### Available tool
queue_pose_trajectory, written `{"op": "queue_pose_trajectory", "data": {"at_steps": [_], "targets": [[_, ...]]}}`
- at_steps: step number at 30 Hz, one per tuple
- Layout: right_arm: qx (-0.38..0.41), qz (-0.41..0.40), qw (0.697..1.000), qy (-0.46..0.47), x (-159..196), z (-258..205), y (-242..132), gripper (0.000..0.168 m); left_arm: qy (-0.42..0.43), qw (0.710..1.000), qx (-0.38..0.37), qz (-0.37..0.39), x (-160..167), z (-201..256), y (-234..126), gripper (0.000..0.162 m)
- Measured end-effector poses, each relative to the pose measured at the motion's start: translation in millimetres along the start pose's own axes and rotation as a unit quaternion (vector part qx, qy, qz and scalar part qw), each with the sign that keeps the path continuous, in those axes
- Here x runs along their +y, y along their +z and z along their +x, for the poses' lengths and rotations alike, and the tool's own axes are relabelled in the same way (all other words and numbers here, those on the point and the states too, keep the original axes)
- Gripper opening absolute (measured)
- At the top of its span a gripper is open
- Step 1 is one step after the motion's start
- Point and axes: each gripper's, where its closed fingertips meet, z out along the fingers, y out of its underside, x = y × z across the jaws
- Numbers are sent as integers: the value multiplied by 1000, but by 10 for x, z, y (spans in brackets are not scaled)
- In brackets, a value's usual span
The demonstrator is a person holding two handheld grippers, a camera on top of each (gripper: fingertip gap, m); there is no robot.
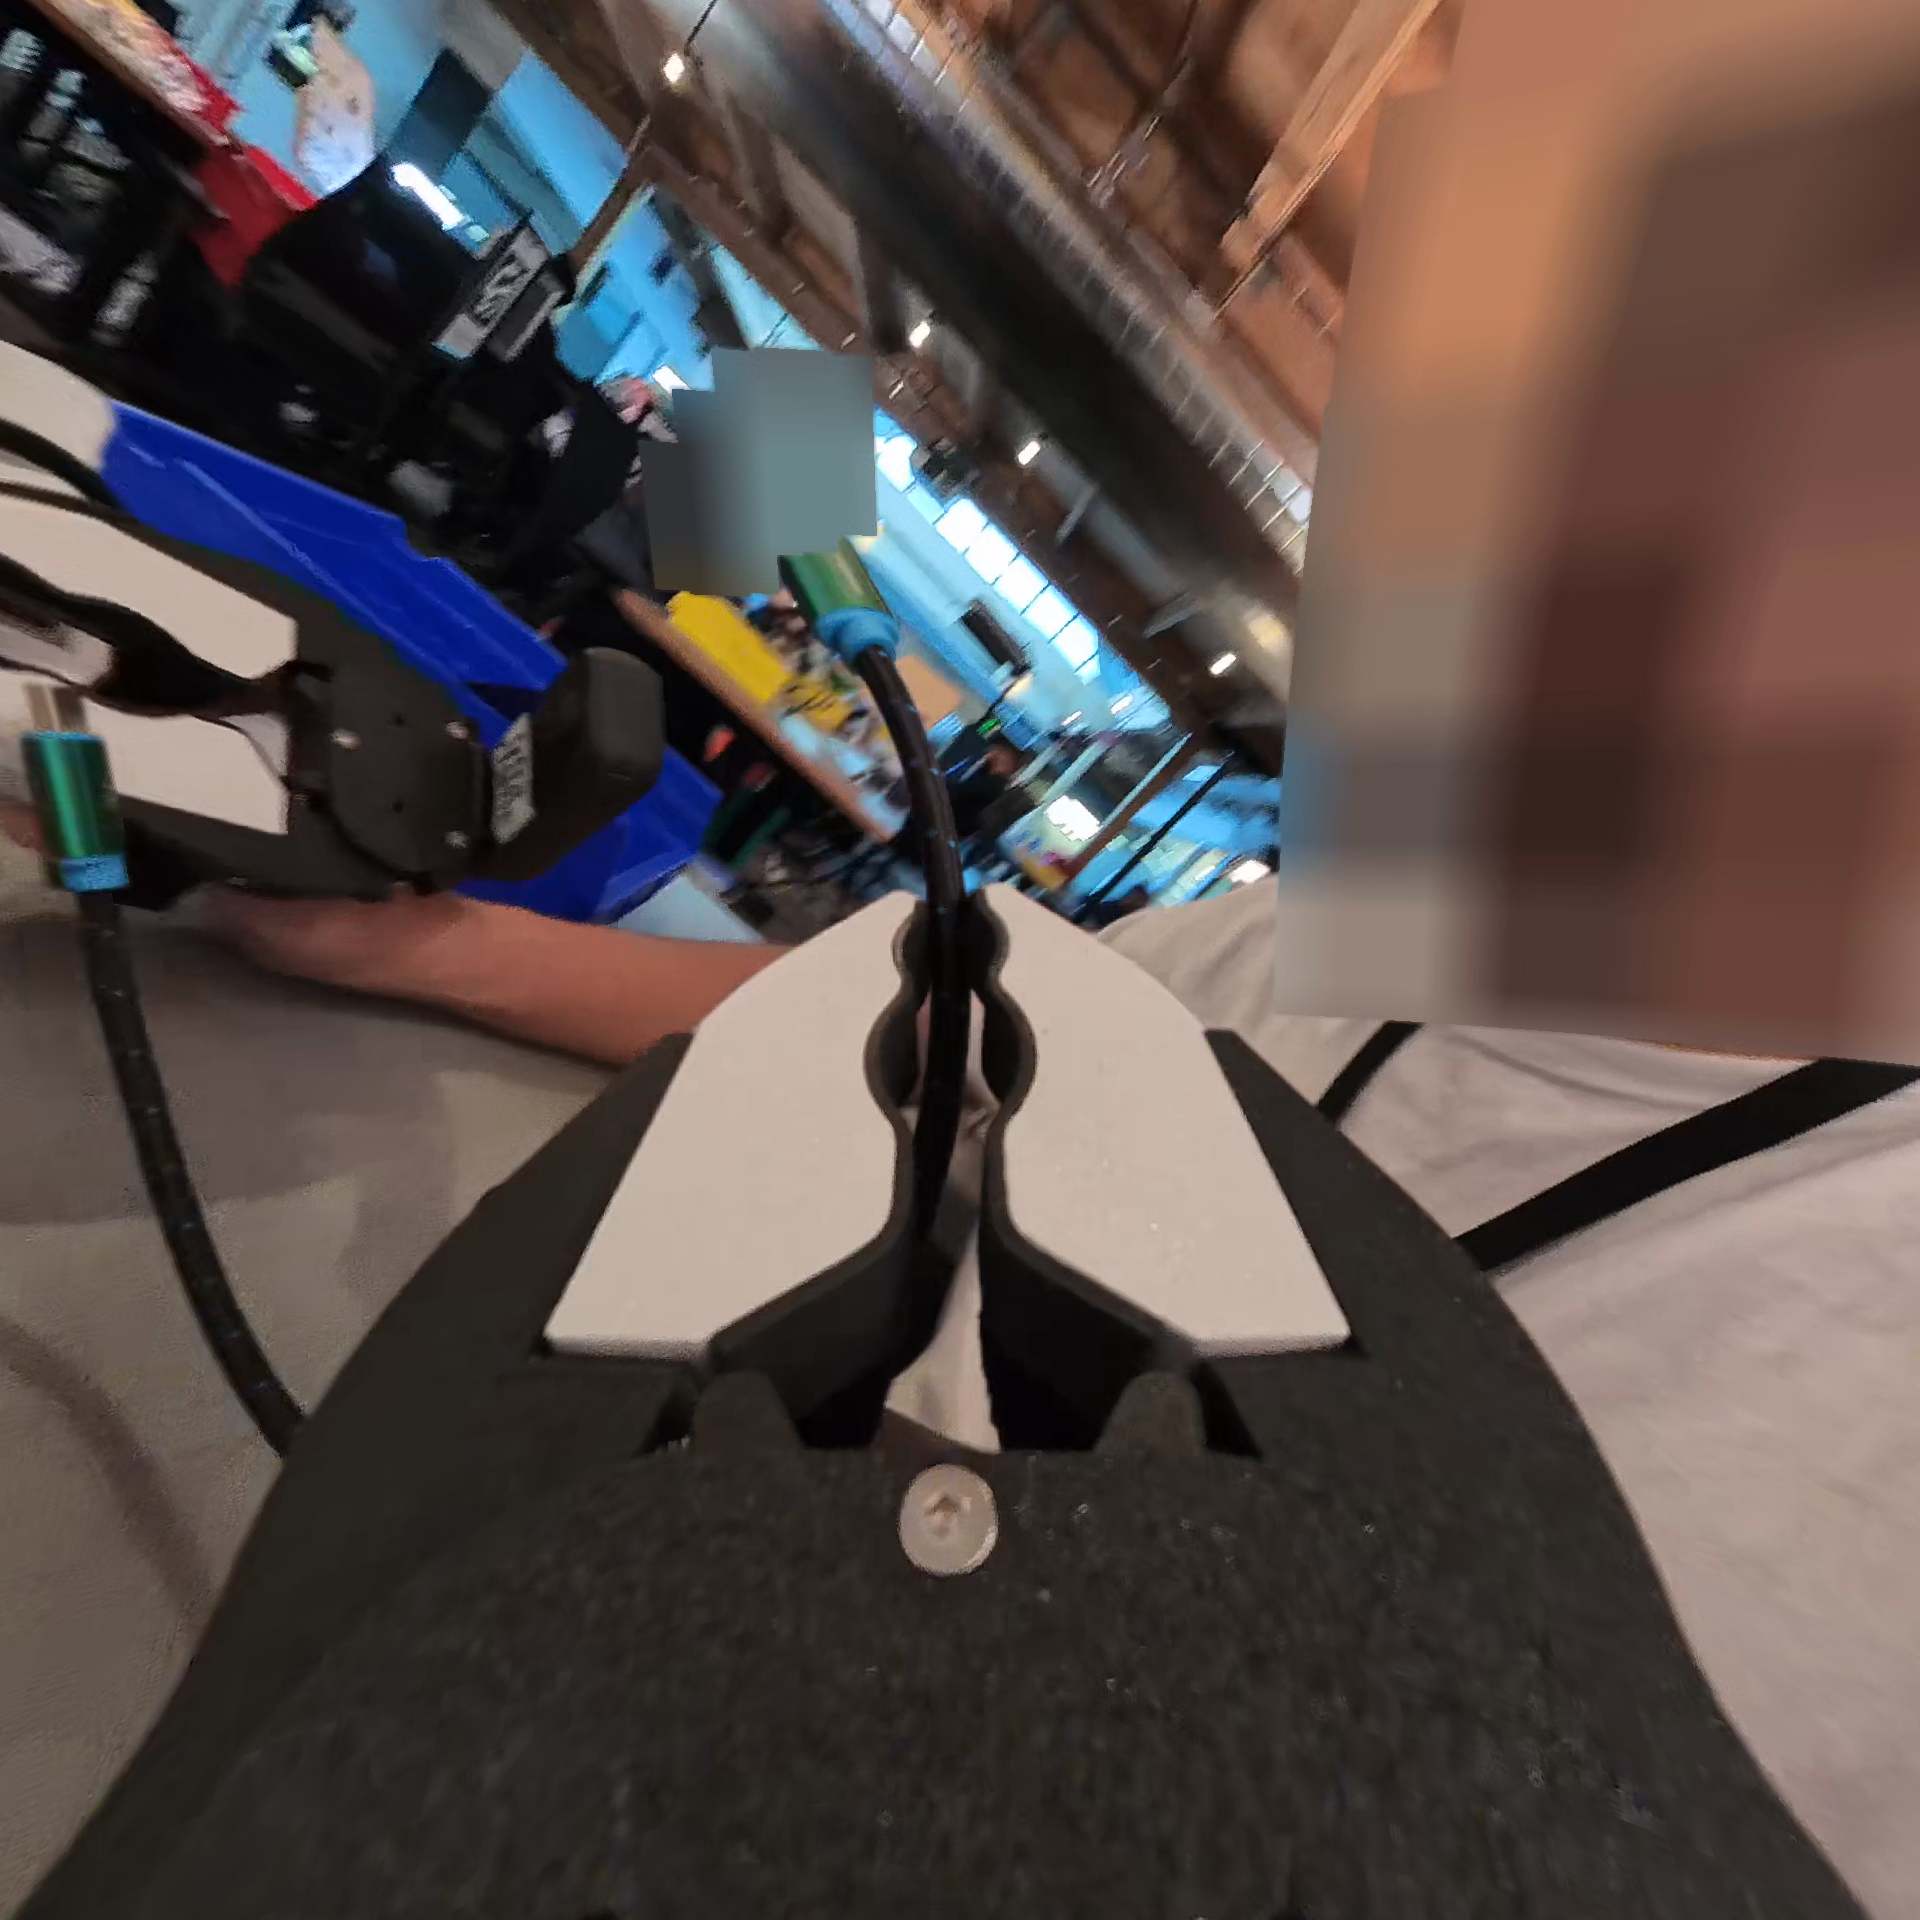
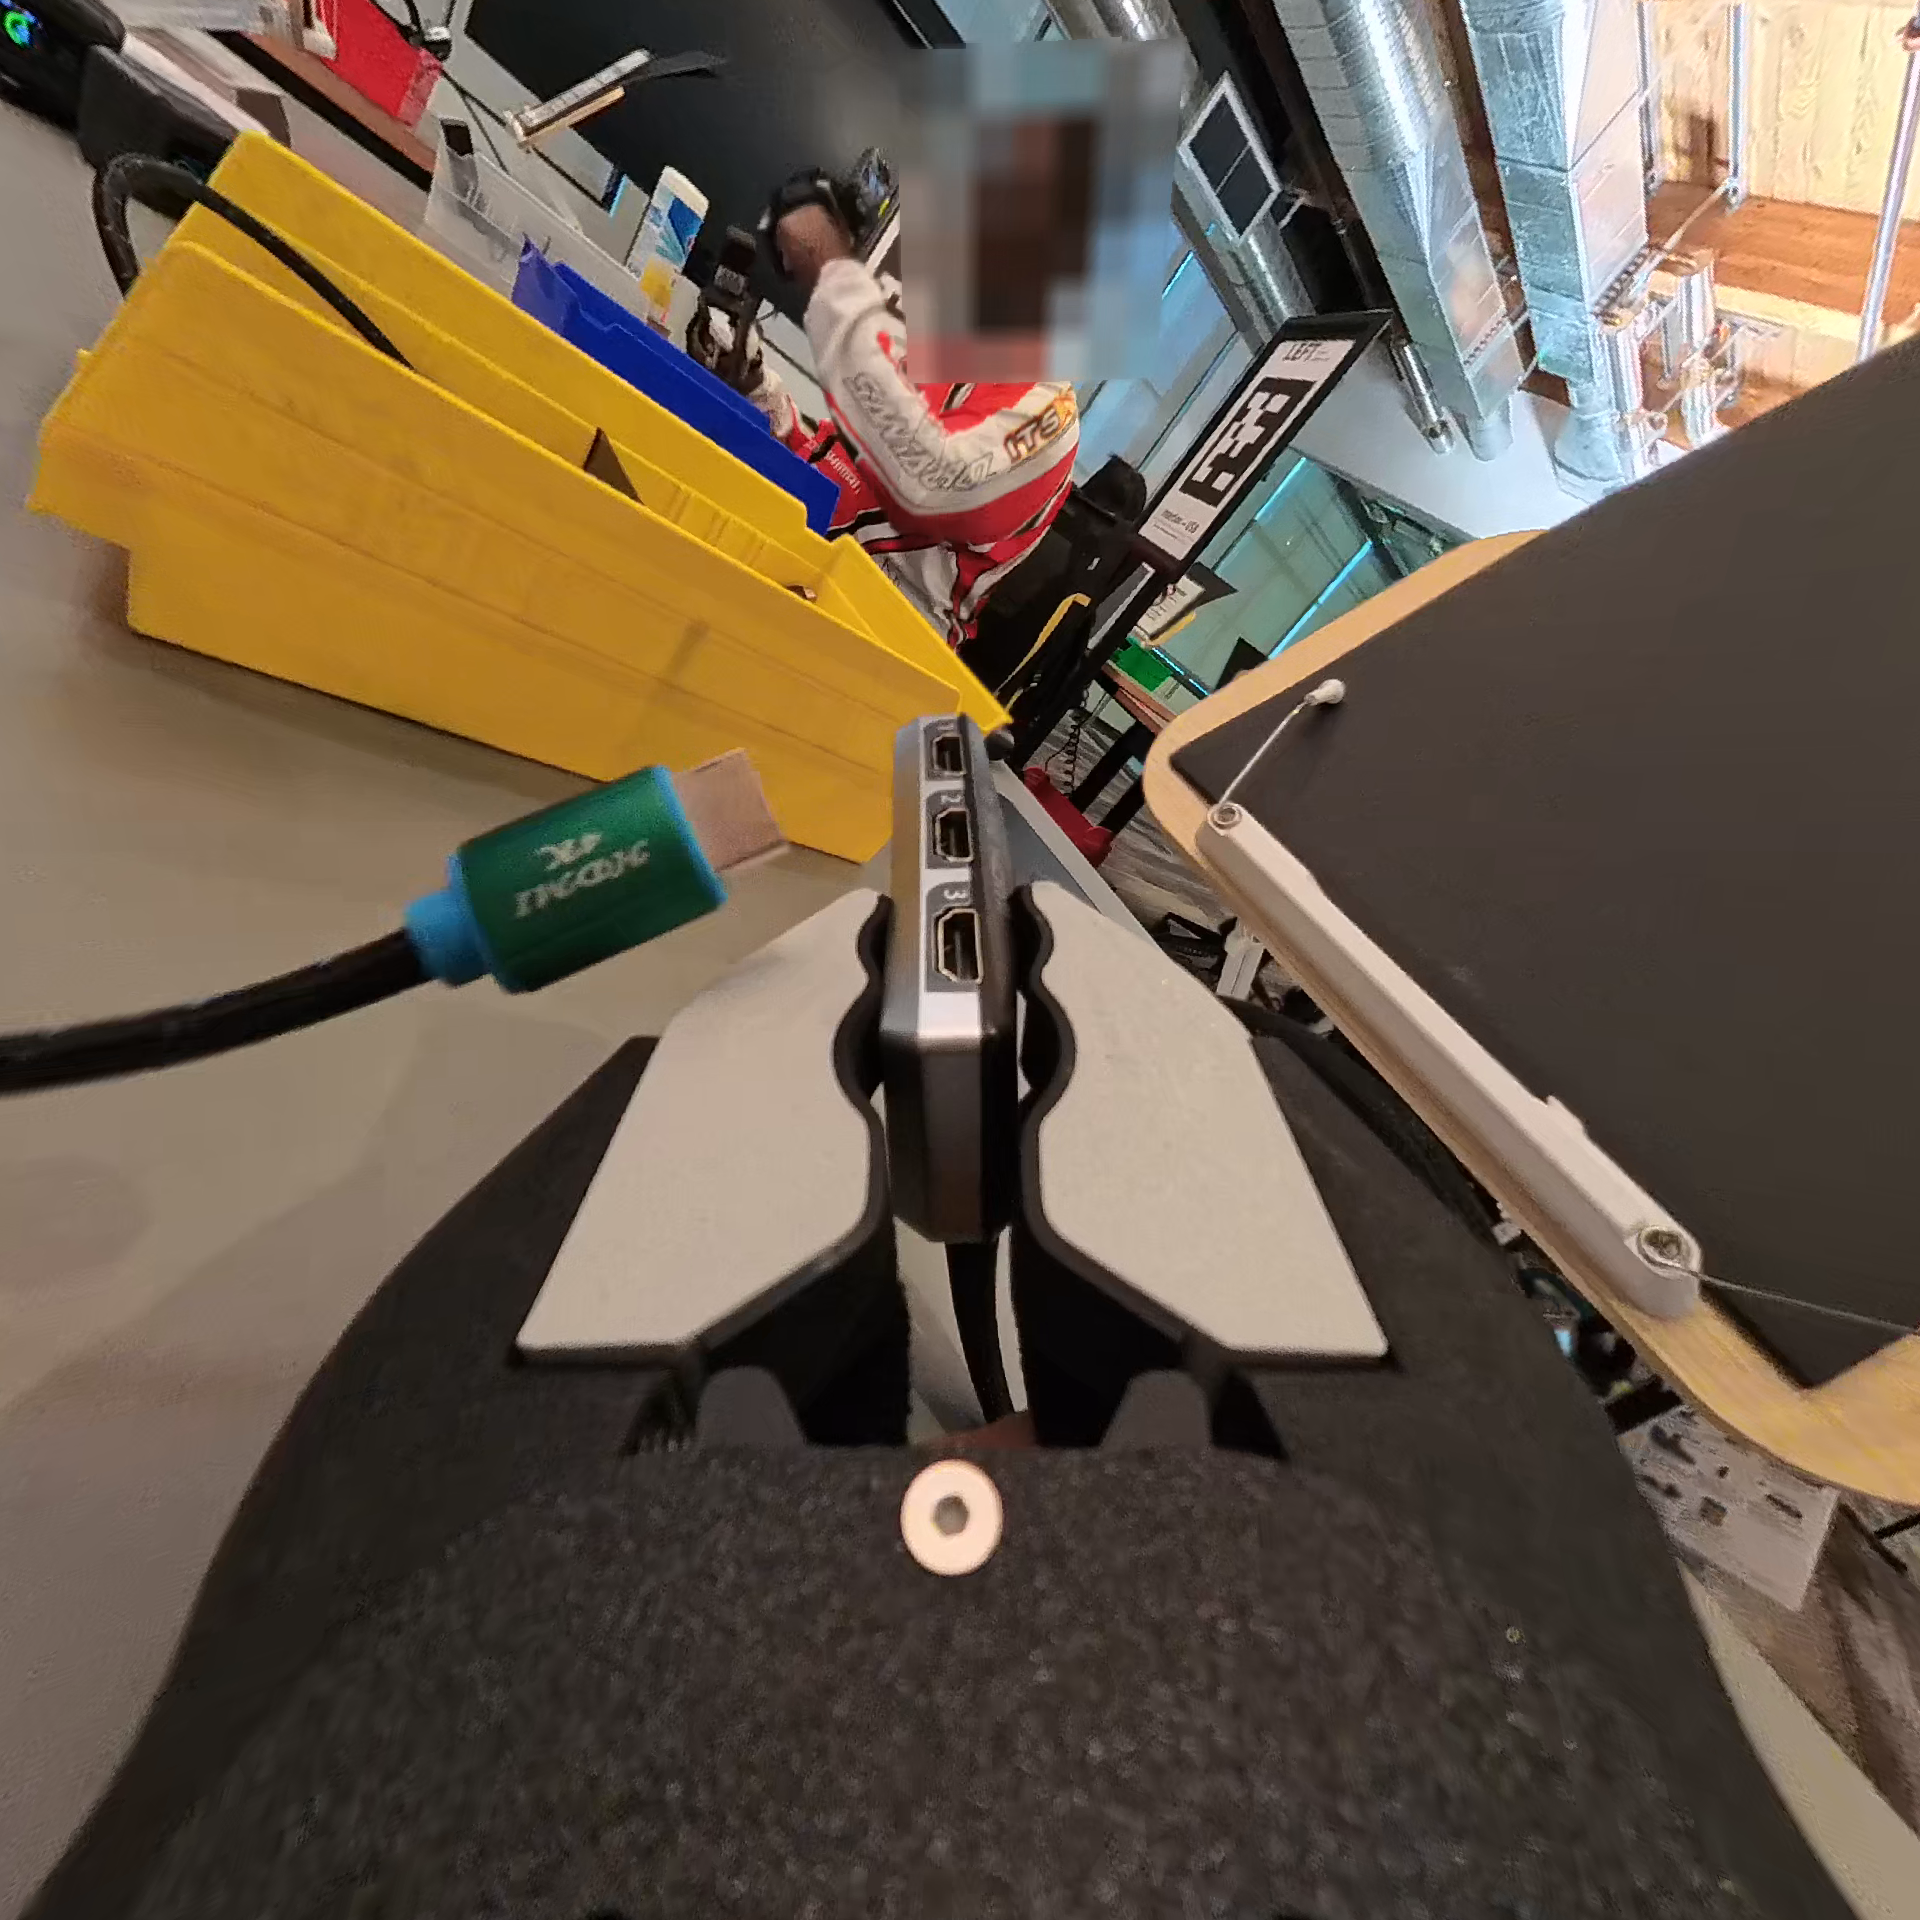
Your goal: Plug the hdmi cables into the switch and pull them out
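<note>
My left gripper (image 1: 951, 925) is shut on a black braided HDMI cable (image 1: 935, 790). The cable's green plug (image 1: 831, 592) stands above the fingertips, raised in the air. My right gripper (image 2: 951, 914) is shut on the grey HDMI switch (image 2: 951, 1039), held edge-on with three empty ports facing the camera. A second green plug (image 2: 592, 878) with a blue collar and a black cable sits just left of the switch, with its metal tip pointing up-right. In the left wrist view this plug (image 1: 73, 810) stands beside the right gripper's black body (image 1: 416, 769).
Yellow bins (image 2: 416, 540) and a blue bin (image 2: 675, 374) stand on the beige table (image 2: 208, 1195) behind the switch. A black board with a wooden rim (image 2: 1558, 831) fills the right side. A person in a red and white jacket (image 2: 935, 447) is beyond. A forearm (image 1: 468, 966) lies across the left wrist view. The left gripper's tips are roughly 25 cm from the right gripper's.
</note>
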Motion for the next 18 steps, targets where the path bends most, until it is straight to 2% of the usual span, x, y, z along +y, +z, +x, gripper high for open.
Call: {"op": "queue_pose_trajectory", "data": {"at_steps": [3, 7, 12, 16, 18], "targets": [[9, 1, 1000, 21, 16, 69, -13, 21, -92, 991, 67, 74, 0, -95, -41, 6], [17, 8, 999, 43, 11, 139, -28, 21, -192, 975, 44, 104, 240, -576, -21, 6], [29, 16, 998, 57, 4, 204, -55, 21, -148, 985, -90, 30, 453, -982, -106, 6], [24, 11, 999, 47, 10, 169, -41, 21, -111, 970, -212, -34, 620, -1288, -307, 6], [20, 9, 999, 42, 13, 148, -35, 21, -66, 953, -286, -80, 697, -1440, -453, 6]]}}
